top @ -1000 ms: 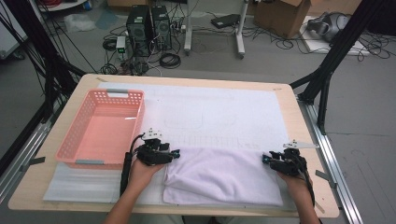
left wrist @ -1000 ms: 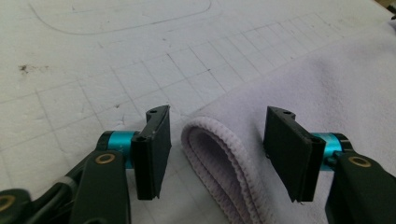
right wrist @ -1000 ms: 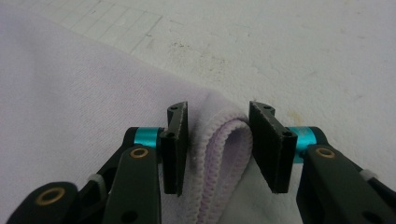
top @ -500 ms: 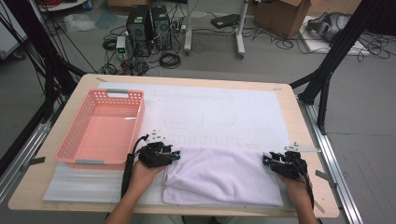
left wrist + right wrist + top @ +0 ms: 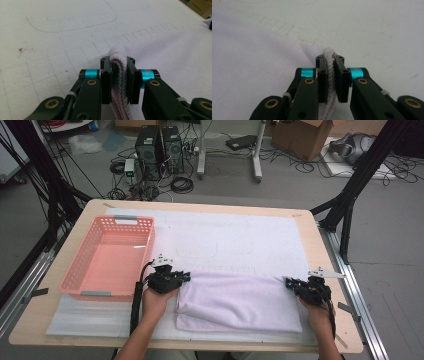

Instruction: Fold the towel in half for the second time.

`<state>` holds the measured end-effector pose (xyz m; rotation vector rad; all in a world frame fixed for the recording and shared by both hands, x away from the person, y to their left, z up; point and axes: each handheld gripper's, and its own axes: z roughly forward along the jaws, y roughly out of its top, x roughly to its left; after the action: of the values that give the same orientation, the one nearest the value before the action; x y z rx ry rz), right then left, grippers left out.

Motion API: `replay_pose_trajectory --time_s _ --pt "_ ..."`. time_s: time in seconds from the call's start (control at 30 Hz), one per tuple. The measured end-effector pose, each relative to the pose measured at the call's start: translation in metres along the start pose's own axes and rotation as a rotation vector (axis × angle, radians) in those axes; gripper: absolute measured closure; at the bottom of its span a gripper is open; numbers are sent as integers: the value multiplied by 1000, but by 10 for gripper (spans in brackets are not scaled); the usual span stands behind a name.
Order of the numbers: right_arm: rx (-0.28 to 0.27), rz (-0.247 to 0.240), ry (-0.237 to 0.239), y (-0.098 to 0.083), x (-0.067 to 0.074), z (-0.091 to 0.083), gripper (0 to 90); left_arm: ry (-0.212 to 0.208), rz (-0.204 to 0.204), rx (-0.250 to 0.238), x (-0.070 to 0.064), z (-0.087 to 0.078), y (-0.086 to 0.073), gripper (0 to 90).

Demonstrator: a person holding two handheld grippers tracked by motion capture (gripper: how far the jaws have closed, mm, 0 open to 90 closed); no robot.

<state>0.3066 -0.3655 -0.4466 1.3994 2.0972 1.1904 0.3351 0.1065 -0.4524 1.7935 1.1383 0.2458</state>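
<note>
White terry cloth is what we are working on: a folded towel [image 5: 240, 301] lying on the near half of the padded table [image 5: 240, 235], to the right of the pink basket [image 5: 107, 255]. On the left, our left gripper [image 5: 184, 276] has just been closing, and its jaws now pinch the towel's far-left corner, the doubled edge squeezed between the pads [image 5: 106, 82] in the left gripper view. On the right, our right gripper [image 5: 290, 282] has likewise just been closing, and it clamps the far-right corner, the rolled hem standing up between its pads [image 5: 339, 82]. Neither hand has travelled, so we judge that both corners are now secured and the far edge is ready to be lifted for the next fold. We can read no brand, label or writing anywhere; the mat carries only faint drawn outlines.
</note>
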Motion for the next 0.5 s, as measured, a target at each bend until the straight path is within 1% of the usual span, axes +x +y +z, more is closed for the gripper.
replay_pose_trajectory --time_s 0.03,0.07,0.1,0.13,0.17,0.2,0.23,0.27,0.3,0.33,0.37,0.43,0.5 --pt "-1 -3 -11 3 0 3 826 7 -11 5 2 2 1 779" --pt "-7 -8 -17 6 -1 4 827 8 -7 12 3 4 5 780" --pt "-10 -6 -26 11 -2 6 826 17 -1 -2 3 5 9 780" --pt "-14 8 -31 14 -2 8 827 23 -4 -9 4 6 14 780" --pt "-22 7 -36 18 -3 9 826 28 3 -23 4 7 18 780" --pt "-24 10 -41 21 -5 10 826 28 4 -28 5 8 23 780" --pt "-30 12 -48 24 -6 11 826 28 4 -28 5 8 23 780" --pt "-36 18 -53 27 -7 12 826 31 11 -23 7 12 31 779" --pt "-35 29 -57 29 -8 13 826 30 6 -31 8 15 33 779" --pt "-41 28 -69 32 -9 15 826 30 6 -31 8 15 33 779" --pt "-49 30 -77 33 -10 17 826 34 -18 -29 10 19 35 779" --pt "-49 42 -87 35 -11 21 826 51 -7 -21 12 24 37 779" --pt "-51 46 -102 38 -11 26 825 61 -1 -25 14 27 39 779"
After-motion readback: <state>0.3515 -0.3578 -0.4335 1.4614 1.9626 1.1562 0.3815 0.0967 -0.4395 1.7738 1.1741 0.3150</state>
